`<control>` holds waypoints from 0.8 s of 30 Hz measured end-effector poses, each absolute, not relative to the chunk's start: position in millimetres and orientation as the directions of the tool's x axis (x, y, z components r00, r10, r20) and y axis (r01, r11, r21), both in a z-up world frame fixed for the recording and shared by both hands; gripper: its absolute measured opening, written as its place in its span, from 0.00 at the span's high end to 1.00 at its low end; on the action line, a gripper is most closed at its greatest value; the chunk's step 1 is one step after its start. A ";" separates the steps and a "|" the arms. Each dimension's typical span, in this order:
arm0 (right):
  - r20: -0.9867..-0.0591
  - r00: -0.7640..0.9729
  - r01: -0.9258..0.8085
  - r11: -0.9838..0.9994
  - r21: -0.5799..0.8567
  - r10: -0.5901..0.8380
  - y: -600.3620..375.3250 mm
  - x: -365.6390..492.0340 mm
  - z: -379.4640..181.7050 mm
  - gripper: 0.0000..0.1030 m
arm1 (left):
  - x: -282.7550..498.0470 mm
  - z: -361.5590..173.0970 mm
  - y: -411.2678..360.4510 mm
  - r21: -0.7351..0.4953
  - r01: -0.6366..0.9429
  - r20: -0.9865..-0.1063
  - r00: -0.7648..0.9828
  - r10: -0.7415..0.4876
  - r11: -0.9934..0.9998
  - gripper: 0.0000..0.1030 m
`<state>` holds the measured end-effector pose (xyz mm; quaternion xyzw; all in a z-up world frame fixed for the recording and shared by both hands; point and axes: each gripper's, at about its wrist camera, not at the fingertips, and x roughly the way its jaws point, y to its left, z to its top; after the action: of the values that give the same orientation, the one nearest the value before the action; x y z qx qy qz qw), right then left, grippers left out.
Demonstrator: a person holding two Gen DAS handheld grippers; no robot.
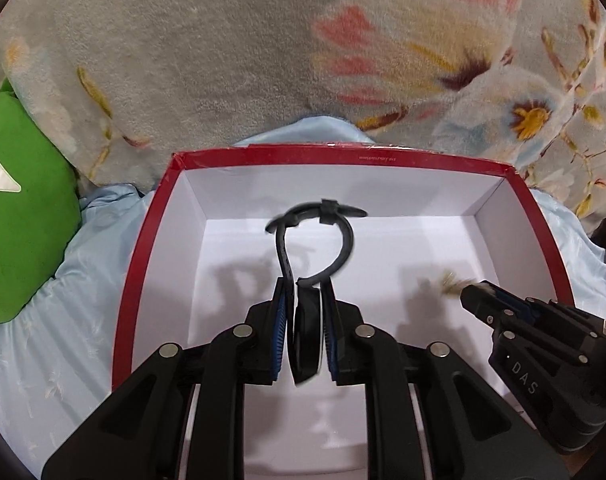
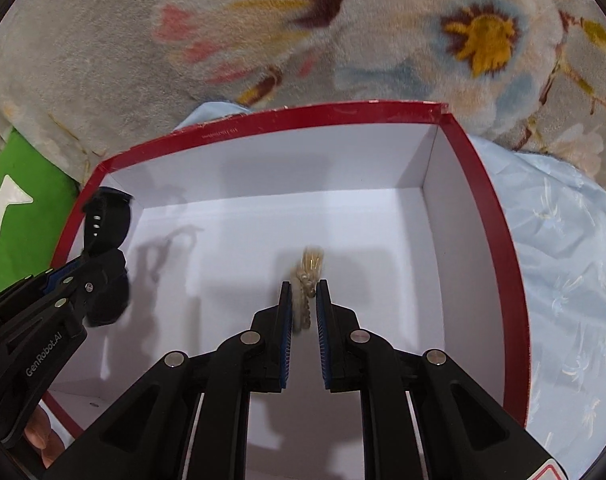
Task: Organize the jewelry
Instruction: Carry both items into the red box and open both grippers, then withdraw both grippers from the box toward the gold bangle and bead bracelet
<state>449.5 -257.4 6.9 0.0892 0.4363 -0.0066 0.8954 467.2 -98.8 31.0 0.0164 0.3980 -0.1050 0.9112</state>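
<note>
Above the white floor of the red-rimmed box [image 1: 143, 248], a black watch [image 1: 303, 320] was pinched by its case in the nearly closed left gripper [image 1: 303, 308], strap looped forward, presumably for lowering inside. Beside it, a pale beaded piece [image 2: 305, 300] was clamped between the right gripper [image 2: 303, 304] jaws, likewise suspended over the box, which rested on light-blue cloth [image 2: 563, 260].

Bright, soft shadows in the box [image 1: 515, 240]; fisheye-bent edges, seemingly motion-blurred.
</note>
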 end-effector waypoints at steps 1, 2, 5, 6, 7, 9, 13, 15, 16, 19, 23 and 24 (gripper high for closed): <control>-0.779 0.623 0.093 0.983 0.156 0.065 -257.9 448.6 7.3 0.89 | 469.0 28.7 -98.9 -0.057 0.202 -0.734 0.656 -0.178 0.978 0.80; -0.776 0.628 0.095 0.983 0.159 0.065 -258.5 448.3 7.9 0.87 | 470.2 27.0 -98.8 -0.059 0.195 -0.736 0.654 -0.174 0.979 0.76; -0.778 0.625 0.096 0.983 0.156 0.063 -258.6 449.4 7.0 0.86 | 471.9 22.3 -96.9 -0.063 0.172 -0.737 0.656 -0.162 0.983 0.62; -0.777 0.626 0.094 0.983 0.157 0.064 -258.5 449.6 6.7 0.85 | 472.1 22.0 -96.0 -0.069 0.171 -0.739 0.653 -0.166 0.983 0.58; -0.776 0.627 0.093 0.983 0.158 0.065 -258.4 449.4 6.6 0.80 | 471.8 22.7 -95.2 -0.074 0.169 -0.737 0.655 -0.168 0.983 0.55; -0.770 0.636 0.099 0.982 0.160 0.061 -259.3 448.5 7.5 0.72 | 471.3 24.3 -95.2 -0.066 0.160 -0.733 0.662 -0.157 0.985 0.37; -0.758 0.649 0.099 0.983 0.156 0.055 -259.6 444.9 9.2 0.63 | 464.9 37.3 -92.5 -0.080 0.165 -0.690 0.703 -0.174 0.983 0.18; -0.754 0.655 0.096 0.983 0.154 0.054 -259.4 443.0 9.5 0.62 | 463.9 42.9 -93.2 -0.075 0.172 -0.685 0.707 -0.176 0.982 0.18; -0.751 0.658 0.098 0.984 0.152 0.050 -259.1 441.2 10.1 0.61 | 461.8 46.9 -92.3 -0.074 0.171 -0.680 0.712 -0.175 0.982 0.18; -0.728 0.684 0.097 0.986 0.136 0.033 -258.9 430.5 18.5 0.60 | 451.1 58.3 -88.4 -0.067 0.174 -0.663 0.728 -0.174 0.983 0.18; -0.679 0.734 0.085 0.989 0.123 0.022 -257.9 396.9 42.4 0.50 | 423.0 79.5 -74.4 -0.064 0.173 -0.631 0.756 -0.174 0.983 0.18; -0.667 0.745 0.082 0.989 0.121 0.020 -258.0 387.0 48.5 0.48 | 410.6 86.3 -68.8 -0.060 0.173 -0.622 0.764 -0.173 0.983 0.18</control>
<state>387.0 -258.0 48.5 0.0716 0.3570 -0.0167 0.9312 410.6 -68.8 86.3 0.0003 0.3308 -0.0922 0.9392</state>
